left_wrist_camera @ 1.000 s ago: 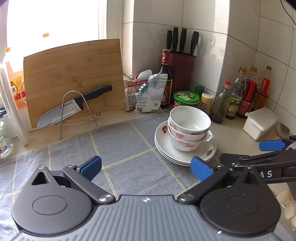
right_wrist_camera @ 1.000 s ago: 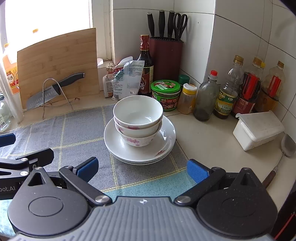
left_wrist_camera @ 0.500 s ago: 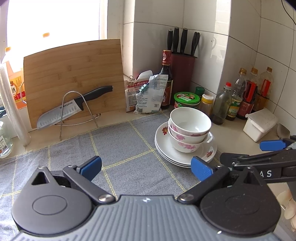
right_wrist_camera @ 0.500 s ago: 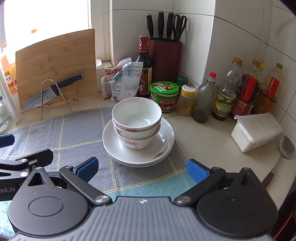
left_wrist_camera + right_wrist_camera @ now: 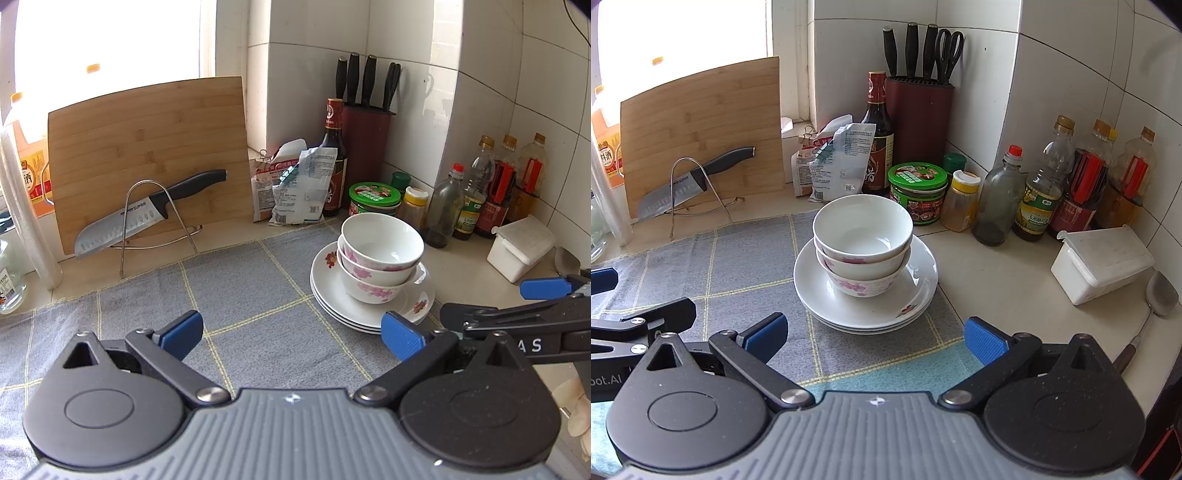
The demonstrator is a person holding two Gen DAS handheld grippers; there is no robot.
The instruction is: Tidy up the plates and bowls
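Moved: my right tool (image 5: 872, 338) is inching closer to the dishes; my left tool (image 5: 291, 334) is staying put.
Tools: both are hanging spread wide, holding nothing.
Bowls (image 5: 862, 230): two are sitting stacked on the plates (image 5: 866, 308).
Plates: they are resting on the grey cloth (image 5: 746, 254) on the counter (image 5: 997, 280).

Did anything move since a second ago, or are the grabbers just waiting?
Hardly anything. The right gripper drifted slightly, so the stacked bowls and plates shift a bit in its view. The left gripper barely moved. Both stay open and empty, and nothing was picked up or let go.
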